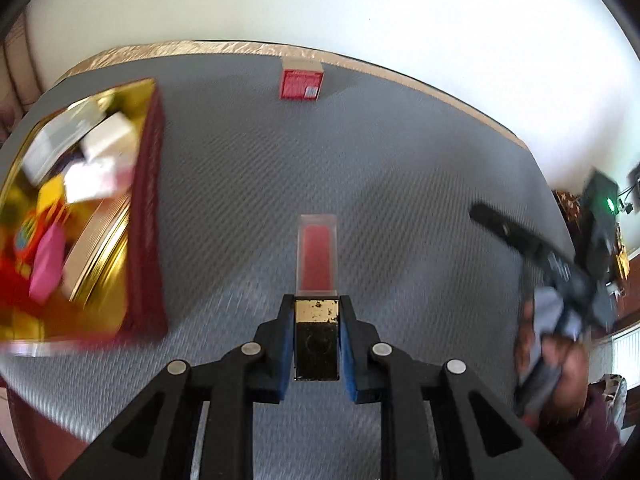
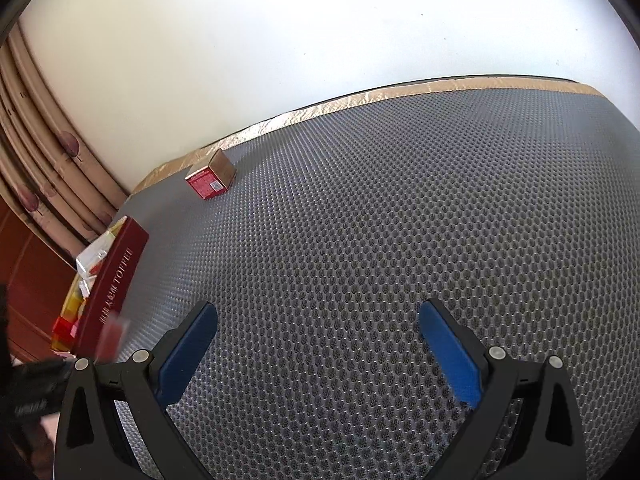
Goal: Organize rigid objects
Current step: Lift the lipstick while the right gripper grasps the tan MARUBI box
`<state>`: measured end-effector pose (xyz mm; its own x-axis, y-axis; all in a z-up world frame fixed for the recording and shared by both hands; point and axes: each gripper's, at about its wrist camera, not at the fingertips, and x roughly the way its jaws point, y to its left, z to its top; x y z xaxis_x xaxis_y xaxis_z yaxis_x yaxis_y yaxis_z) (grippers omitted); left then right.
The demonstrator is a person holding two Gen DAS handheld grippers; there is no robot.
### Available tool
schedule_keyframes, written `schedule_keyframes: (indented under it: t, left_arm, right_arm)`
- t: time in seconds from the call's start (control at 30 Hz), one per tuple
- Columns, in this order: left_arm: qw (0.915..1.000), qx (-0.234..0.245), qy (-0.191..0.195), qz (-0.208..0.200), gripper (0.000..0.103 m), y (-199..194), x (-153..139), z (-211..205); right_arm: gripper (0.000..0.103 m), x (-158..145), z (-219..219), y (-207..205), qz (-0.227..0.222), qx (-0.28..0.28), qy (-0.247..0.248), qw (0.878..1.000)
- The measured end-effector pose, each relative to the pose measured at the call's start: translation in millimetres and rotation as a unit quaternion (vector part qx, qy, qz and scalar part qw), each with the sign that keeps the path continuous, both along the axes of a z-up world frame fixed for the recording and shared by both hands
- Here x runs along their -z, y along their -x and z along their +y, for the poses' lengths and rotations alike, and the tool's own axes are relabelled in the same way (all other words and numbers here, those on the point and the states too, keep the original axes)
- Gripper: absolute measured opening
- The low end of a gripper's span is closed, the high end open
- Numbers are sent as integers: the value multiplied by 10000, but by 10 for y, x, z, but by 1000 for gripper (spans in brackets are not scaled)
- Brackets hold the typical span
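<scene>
My left gripper [image 1: 317, 304] is shut on a lip gloss tube [image 1: 317, 256] with a clear red body and a black and gold cap, held above the grey mat. A dark red toffee tin [image 1: 146, 208] with a gold inside sits to its left, filled with several small boxes and packets. The tin also shows in the right wrist view [image 2: 114, 284], with the tube blurred in front of it [image 2: 112, 334]. A small red box [image 1: 301, 84] stands at the far mat edge; it shows in the right wrist view too [image 2: 210, 180]. My right gripper [image 2: 318, 320] is open and empty over the mat.
The grey textured mat [image 2: 380, 220] covers the table, with gold tape along its far edge by a white wall. The right gripper and the hand holding it show at the right of the left wrist view [image 1: 560, 272]. Curtains hang at the far left [image 2: 44, 160].
</scene>
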<state>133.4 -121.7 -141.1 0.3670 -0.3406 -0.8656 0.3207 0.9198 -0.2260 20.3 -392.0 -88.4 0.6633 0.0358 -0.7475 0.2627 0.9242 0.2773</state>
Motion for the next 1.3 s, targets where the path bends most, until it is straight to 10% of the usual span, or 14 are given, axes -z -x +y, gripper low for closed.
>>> schedule_keyframes:
  t: [0.33,0.43,0.77,1.3]
  left_arm:
    - [9993,-277,78,-228,20,265,-33,469]
    - [9992,-286,175,-221,20,252,-39,513]
    - [9996,-139,236,-43,20,185,72,480]
    - [9999,-100,59,-36,20,-27,206,419]
  right_arm:
    - [103,62,418,-333,767,-30,1000,9920]
    - [102,-76,543,-516,538,-72,402,9977]
    - [90,-418,1291,-1846,251,-831,756,9934]
    - [83,213,1406,-2874,862,-772,1224,9857]
